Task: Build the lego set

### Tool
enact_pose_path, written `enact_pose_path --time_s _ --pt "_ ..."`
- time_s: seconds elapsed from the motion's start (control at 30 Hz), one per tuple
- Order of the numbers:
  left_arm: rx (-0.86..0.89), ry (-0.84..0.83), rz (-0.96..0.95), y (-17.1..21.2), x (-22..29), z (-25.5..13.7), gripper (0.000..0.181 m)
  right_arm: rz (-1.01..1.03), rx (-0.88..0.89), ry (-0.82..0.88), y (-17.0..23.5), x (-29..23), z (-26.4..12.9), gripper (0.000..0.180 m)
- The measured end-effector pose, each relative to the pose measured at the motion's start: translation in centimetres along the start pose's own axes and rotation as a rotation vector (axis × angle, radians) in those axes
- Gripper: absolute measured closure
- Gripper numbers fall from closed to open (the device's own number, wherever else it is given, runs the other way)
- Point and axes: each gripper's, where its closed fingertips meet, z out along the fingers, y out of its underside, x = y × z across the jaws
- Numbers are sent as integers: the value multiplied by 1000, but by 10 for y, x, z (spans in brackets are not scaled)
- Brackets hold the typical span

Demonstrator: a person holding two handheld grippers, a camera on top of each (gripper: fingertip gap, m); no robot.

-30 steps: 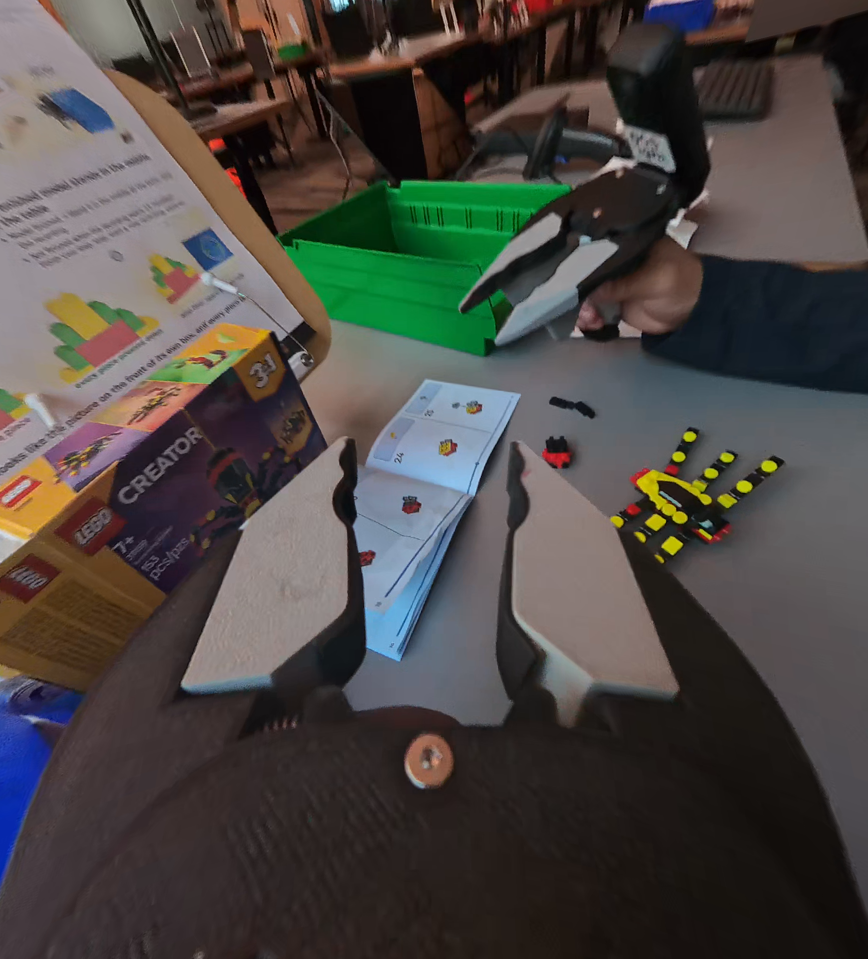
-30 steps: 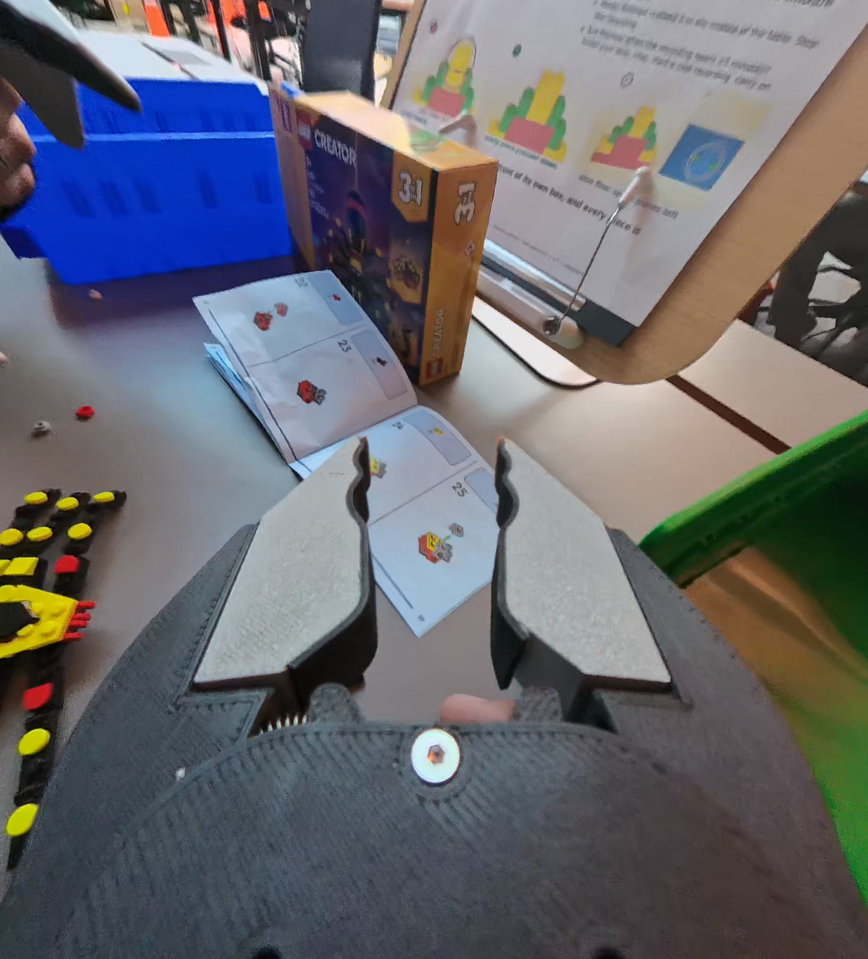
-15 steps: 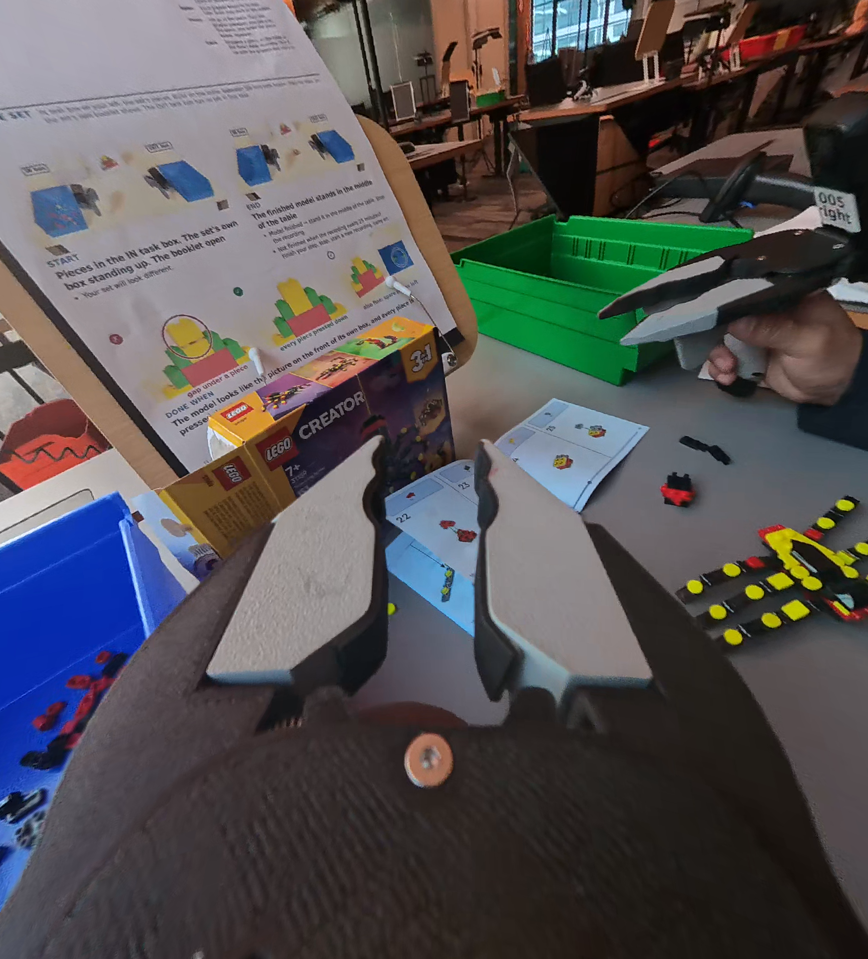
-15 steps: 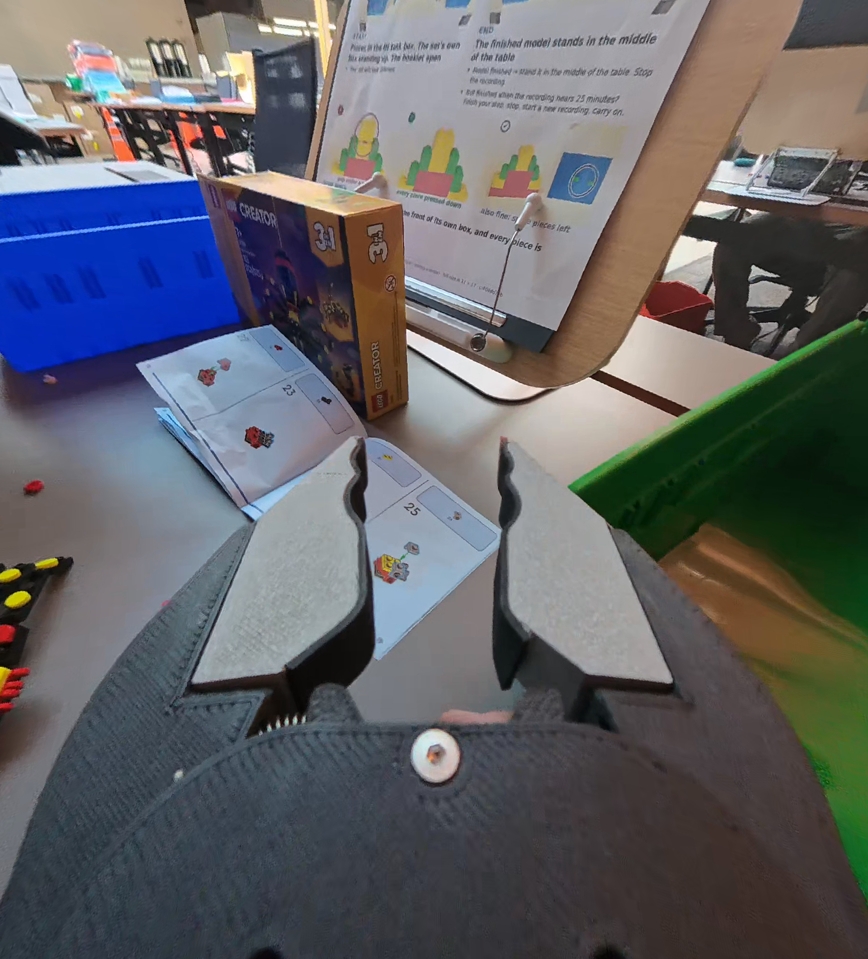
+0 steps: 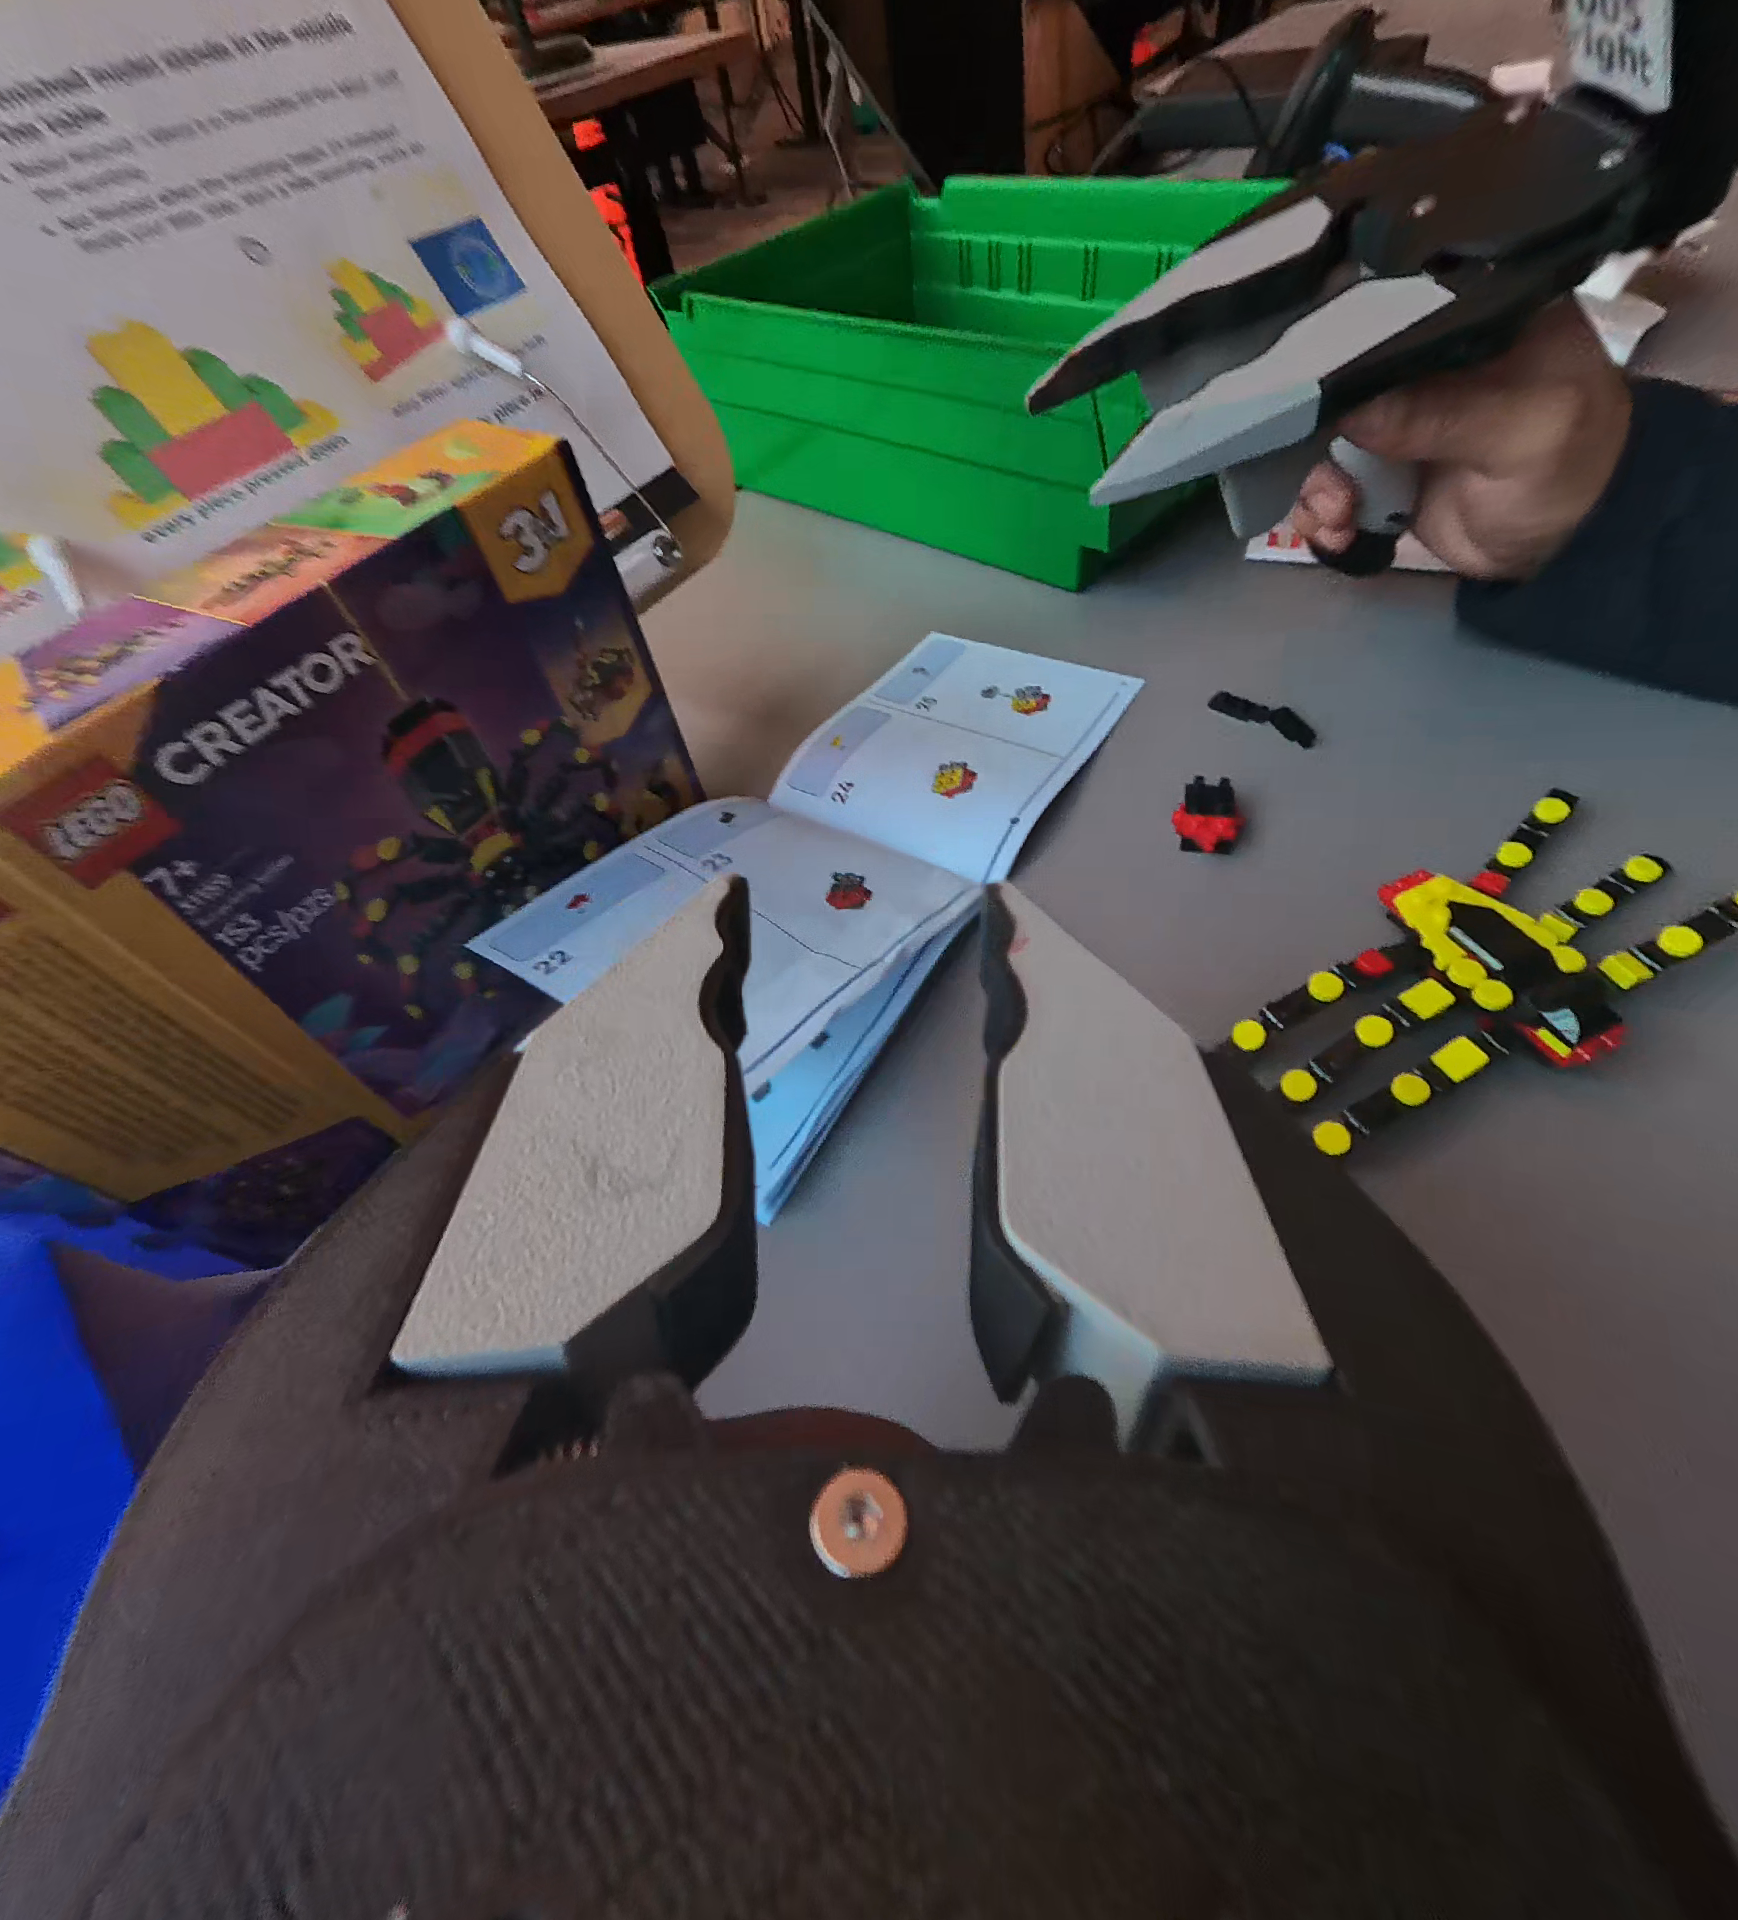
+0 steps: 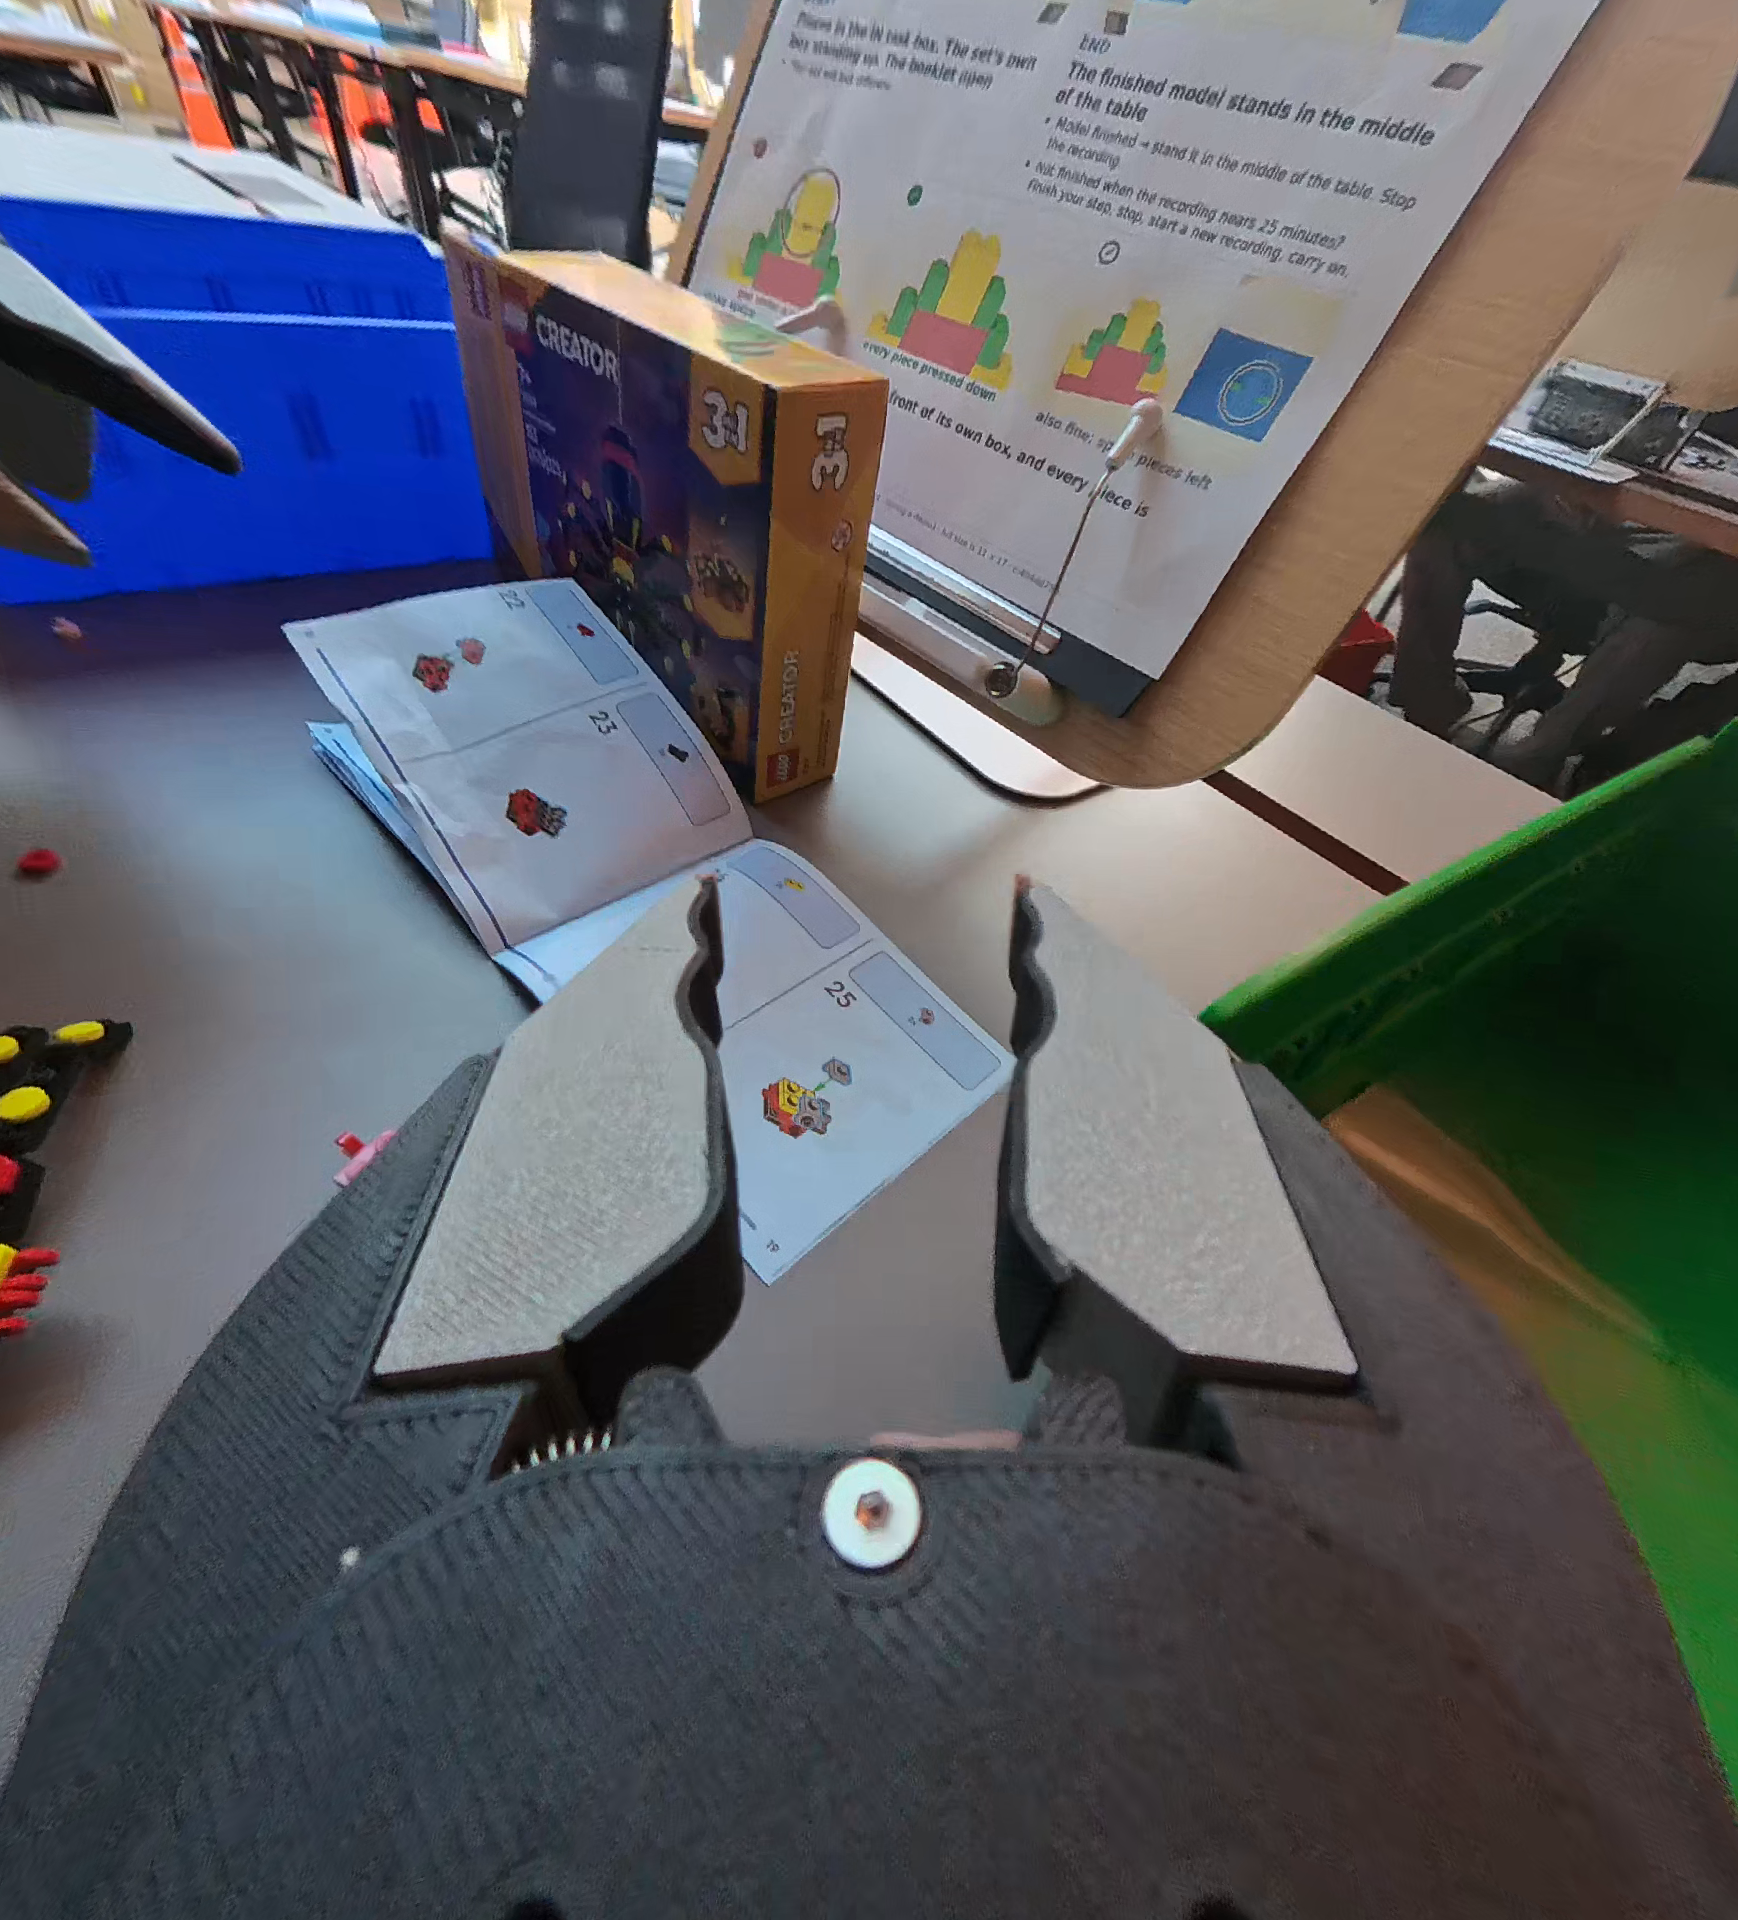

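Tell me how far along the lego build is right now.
Done: a black and yellow legged assembly lies flat on the table. In hand: nothing; the left gripper and right gripper are both open and empty over the open booklet. Left: the small red and black sub-build and a loose black piece sit unattached.
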Motion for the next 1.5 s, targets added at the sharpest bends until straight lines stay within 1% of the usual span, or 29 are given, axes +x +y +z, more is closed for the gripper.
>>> enact_pose_path --time_s 0.03,0.13,0.2,0.27,0.4,0.6,0.83,1.07,1.5 --pt "-17 14 -2 5 4 4 139 -18 -22 10 2 0 0 127" --pt "-33 134 -72 12 24 10 139 -78 -79 -37 5 -12 1 120" --pt "-40 187 -109 14 33 12 140 -119 -117 -39 8 -16 1 115" --pt "-53 181 -94 18 34 15 139 -148 -128 -41 7 -19 1 115" --pt "-76 182 -73 26 35 19 140 -140 -127 -49 6 -19 2 116" --pt "-87 263 -102 27 50 19 139 -167 -148 -69 10 -23 3 115" --pt "-101 233 -53 32 45 19 139 -162 -95 -31 1 -17 0 119" --pt "-115 246 -76 36 44 20 140 -101 -100 -44 7 -14 4 121" --pt "-132 250 -117 44 40 25 143 -113 -86 -44 6 -16 3 124"
